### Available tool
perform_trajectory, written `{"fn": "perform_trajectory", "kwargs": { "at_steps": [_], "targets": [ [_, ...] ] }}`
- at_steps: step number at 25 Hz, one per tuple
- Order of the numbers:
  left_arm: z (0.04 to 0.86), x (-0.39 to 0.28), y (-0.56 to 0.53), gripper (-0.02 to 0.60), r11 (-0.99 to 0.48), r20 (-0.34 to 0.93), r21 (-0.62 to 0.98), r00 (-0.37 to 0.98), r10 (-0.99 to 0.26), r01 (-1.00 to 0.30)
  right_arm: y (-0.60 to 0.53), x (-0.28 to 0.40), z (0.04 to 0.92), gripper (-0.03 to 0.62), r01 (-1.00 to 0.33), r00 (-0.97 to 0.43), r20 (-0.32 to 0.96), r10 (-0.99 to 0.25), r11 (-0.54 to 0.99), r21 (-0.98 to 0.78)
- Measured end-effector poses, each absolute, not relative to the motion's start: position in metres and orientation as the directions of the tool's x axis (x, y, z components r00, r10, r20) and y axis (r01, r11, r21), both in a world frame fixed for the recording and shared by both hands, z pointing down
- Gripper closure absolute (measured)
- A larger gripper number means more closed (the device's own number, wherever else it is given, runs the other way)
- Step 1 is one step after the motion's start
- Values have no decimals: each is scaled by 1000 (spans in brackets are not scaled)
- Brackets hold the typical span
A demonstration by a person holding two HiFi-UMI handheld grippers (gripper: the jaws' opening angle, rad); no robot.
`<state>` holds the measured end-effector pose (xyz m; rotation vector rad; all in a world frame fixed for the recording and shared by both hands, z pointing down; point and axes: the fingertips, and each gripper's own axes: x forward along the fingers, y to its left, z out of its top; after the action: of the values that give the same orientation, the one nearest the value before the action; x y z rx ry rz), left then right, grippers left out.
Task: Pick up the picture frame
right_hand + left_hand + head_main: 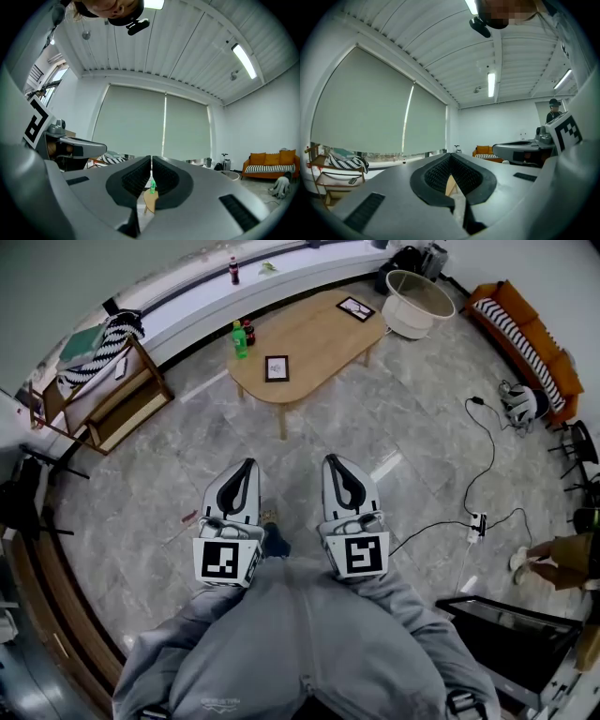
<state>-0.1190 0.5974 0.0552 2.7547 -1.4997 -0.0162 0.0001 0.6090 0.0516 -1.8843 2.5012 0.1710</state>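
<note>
Two black picture frames lie on the oval wooden coffee table (pixel 319 338) across the room: one picture frame (pixel 277 368) near its front end, another frame (pixel 355 307) at the far end. Both grippers are held level side by side in front of the person's body, well short of the table. The left gripper (pixel 249 466) is shut with nothing in it, and the right gripper (pixel 332 462) is shut and empty too. In the left gripper view the left gripper (pixel 450 158) has its jaws together. The right gripper (pixel 151 161) points at the table (pixel 150 202) and a green bottle (pixel 152 186).
A green bottle (pixel 239 339) and a dark bottle (pixel 248 333) stand at the table's left end. A white tub (pixel 419 302) and an orange sofa (pixel 525 338) are at the right, a wooden rack (pixel 117 395) at the left. A cable and power strip (pixel 476 520) lie on the floor.
</note>
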Motion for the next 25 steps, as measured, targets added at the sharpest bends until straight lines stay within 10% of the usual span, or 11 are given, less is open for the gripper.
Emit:
{"fn": "perform_trajectory", "kwargs": {
  "at_steps": [25],
  "targets": [
    [88, -143, 294, 565, -634, 60, 95, 640, -766, -767, 318, -12, 85, 560, -983, -159, 84, -984, 165, 73]
  ]
}}
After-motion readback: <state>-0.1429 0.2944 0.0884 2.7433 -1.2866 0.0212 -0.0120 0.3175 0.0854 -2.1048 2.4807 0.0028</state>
